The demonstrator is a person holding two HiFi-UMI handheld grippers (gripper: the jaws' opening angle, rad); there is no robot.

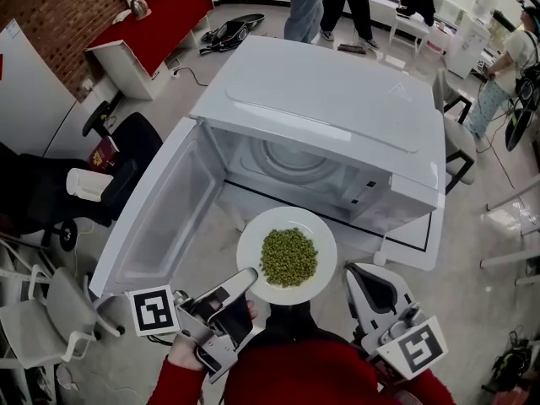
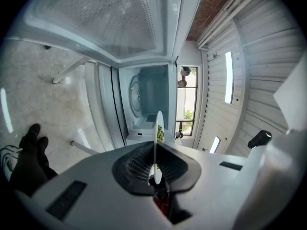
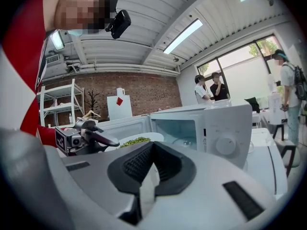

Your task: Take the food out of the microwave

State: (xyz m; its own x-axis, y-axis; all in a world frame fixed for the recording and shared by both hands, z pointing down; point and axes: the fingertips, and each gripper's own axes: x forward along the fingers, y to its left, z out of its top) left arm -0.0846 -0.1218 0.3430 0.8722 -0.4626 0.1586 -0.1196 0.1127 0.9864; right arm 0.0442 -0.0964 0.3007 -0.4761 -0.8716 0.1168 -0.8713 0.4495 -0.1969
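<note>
**Plate of peas held just outside the open microwave**

The left hand-held gripper (image 1: pixel 248 278) is clamped on the near rim of a white plate (image 1: pixel 253 241). In the left gripper view the plate (image 2: pixel 157 124) runs edge-on between the two dark pads, which press on it from either side. A heap of green peas (image 1: pixel 288 257) lies in the middle of the plate.

The plate hangs level in front of the microwave (image 1: pixel 337 99), outside the cavity and just ahead of its lower sill. The door (image 1: pixel 156 222) is swung wide to the left. Inside the cavity the round glass turntable (image 1: pixel 295 163) lies bare. The microwave stands on a white table (image 1: pixel 413 241) edged with a dark line.

The right hand-held gripper (image 1: pixel 355 275) is just beside the plate on its right and apart from it. In the right gripper view its jaws (image 3: pixel 151 145) are closed tip to tip with nothing between them. That view also shows the plate (image 3: pixel 152 137) with the peas (image 3: pixel 135 140) on it.

Two people (image 1: pixel 325 7) stand on the floor behind the microwave, and a third (image 1: pixel 506 66) is at the right edge.
</note>
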